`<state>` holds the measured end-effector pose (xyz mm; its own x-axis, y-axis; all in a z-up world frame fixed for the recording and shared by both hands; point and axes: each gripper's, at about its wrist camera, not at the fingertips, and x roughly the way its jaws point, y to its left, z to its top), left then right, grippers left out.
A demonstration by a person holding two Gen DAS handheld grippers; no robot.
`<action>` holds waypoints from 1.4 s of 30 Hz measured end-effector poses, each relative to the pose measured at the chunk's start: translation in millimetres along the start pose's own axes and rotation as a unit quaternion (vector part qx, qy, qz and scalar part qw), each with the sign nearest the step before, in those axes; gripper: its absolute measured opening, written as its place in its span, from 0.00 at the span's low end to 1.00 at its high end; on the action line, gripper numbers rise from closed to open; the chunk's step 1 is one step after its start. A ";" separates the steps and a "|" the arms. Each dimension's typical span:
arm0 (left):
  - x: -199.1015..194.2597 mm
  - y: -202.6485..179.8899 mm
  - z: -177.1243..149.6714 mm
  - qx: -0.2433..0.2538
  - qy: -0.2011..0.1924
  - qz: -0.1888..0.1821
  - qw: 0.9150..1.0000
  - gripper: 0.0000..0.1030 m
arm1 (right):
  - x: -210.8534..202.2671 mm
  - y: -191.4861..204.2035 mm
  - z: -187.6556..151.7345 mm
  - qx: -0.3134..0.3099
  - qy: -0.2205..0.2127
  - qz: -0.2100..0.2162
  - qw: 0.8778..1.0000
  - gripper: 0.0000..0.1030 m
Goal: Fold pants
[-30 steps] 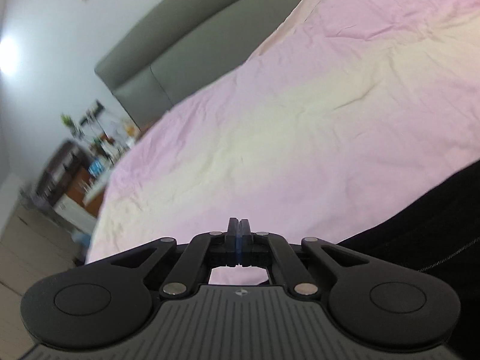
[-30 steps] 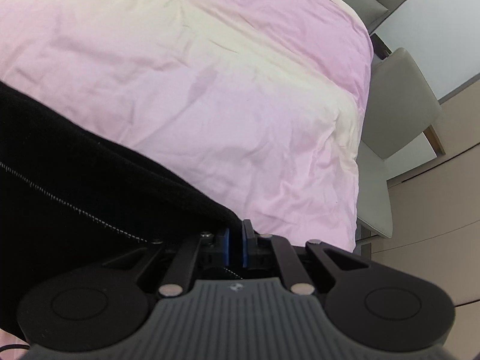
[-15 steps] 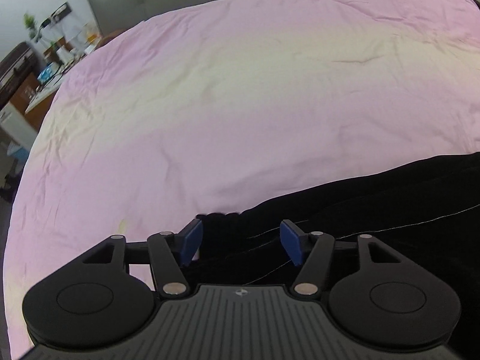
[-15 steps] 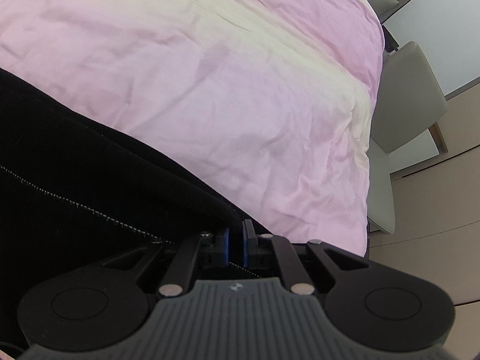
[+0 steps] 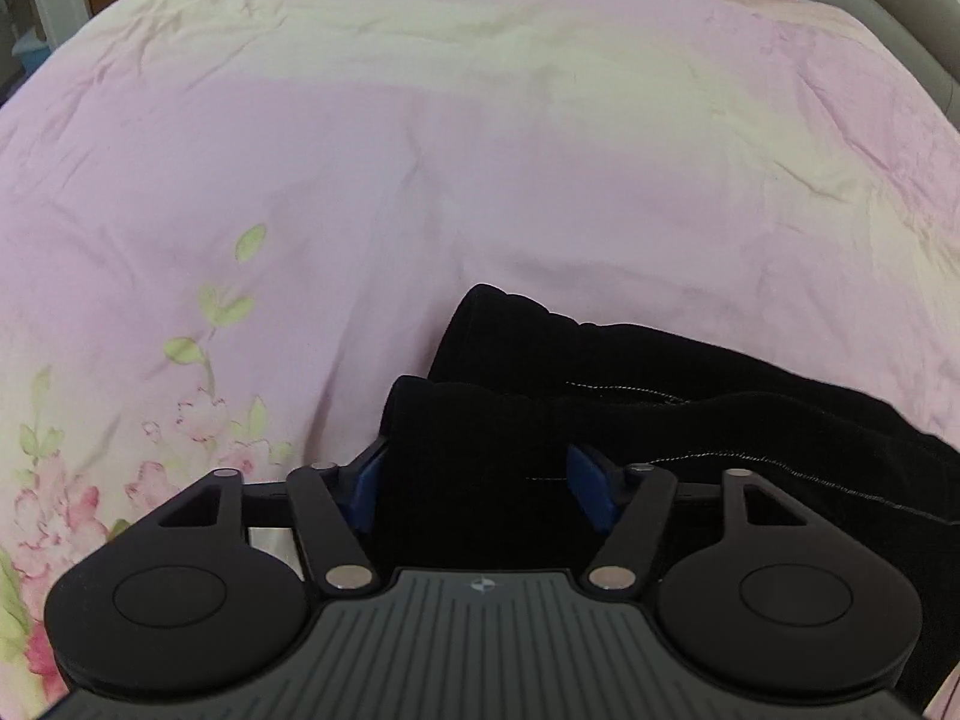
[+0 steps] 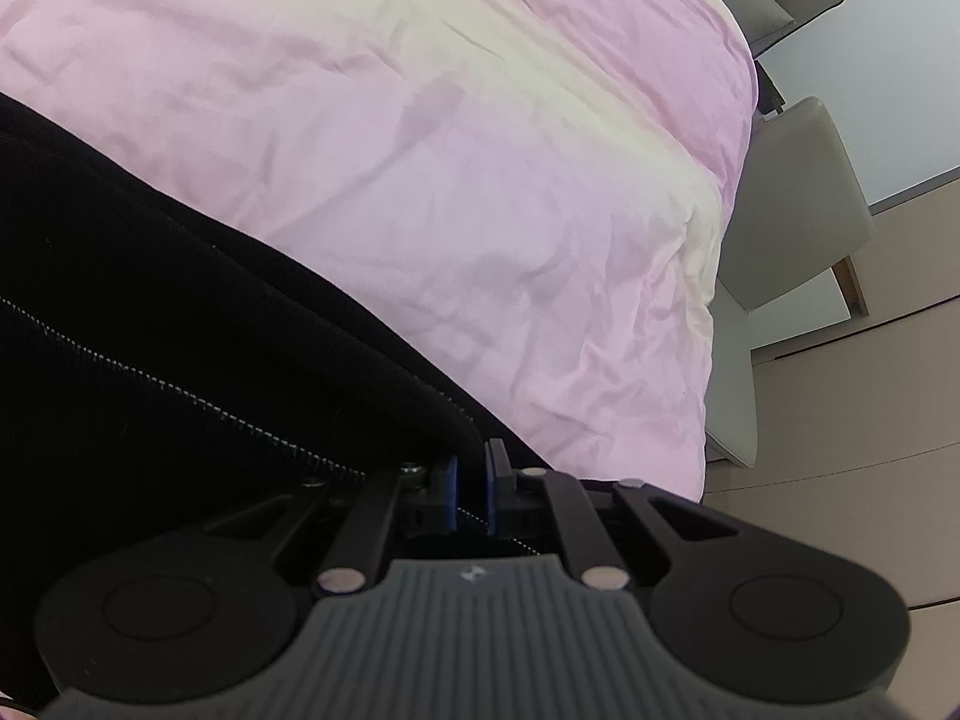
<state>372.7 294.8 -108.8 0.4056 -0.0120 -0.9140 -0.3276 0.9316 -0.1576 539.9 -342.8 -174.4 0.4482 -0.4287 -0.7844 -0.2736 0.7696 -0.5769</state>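
Black pants with a thin white stitch line lie on a pink and cream bed cover. In the left wrist view their two stacked leg ends reach in from the right. My left gripper points down over the nearer end. Its jaws stand wide and are closing, with that black cloth between the blue pads. In the right wrist view the pants fill the left side. My right gripper is shut on their edge, with a fold of cloth pinched between its pads.
The cover spreads wrinkled beyond the pants, with a floral print at its near left. A grey headboard rims the far right. A grey chair stands beside the bed's edge, over a beige floor.
My left gripper went from shut over bare cover to open, swinging right and down until the pants' leg end lay between its jaws. The right gripper stayed clamped on the pants and sank slightly.
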 end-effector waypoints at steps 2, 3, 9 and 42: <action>-4.1 -5.6 -2.1 0.005 -0.014 0.013 1.000 0.56 | -0.6 2.6 0.8 -0.006 0.003 -0.006 1.000 0.02; -7.6 -10.1 -3.3 0.017 -0.020 0.023 0.999 0.50 | -1.7 2.8 1.0 -0.007 0.004 -0.009 1.000 0.02; -45.0 -27.5 -11.6 0.057 -0.072 0.020 0.996 0.13 | -22.4 -0.3 -1.6 -0.019 -0.002 -0.057 0.998 0.01; -15.1 -101.2 3.7 0.179 -0.143 0.182 0.956 0.58 | -17.9 -61.0 -4.8 0.079 -0.008 0.008 0.997 0.60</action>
<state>403.0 202.1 -77.6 0.5534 0.3889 -0.7366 -0.1990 0.9204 0.3364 544.5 -384.4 -126.3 0.4586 -0.4086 -0.7891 -0.1440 0.8421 -0.5198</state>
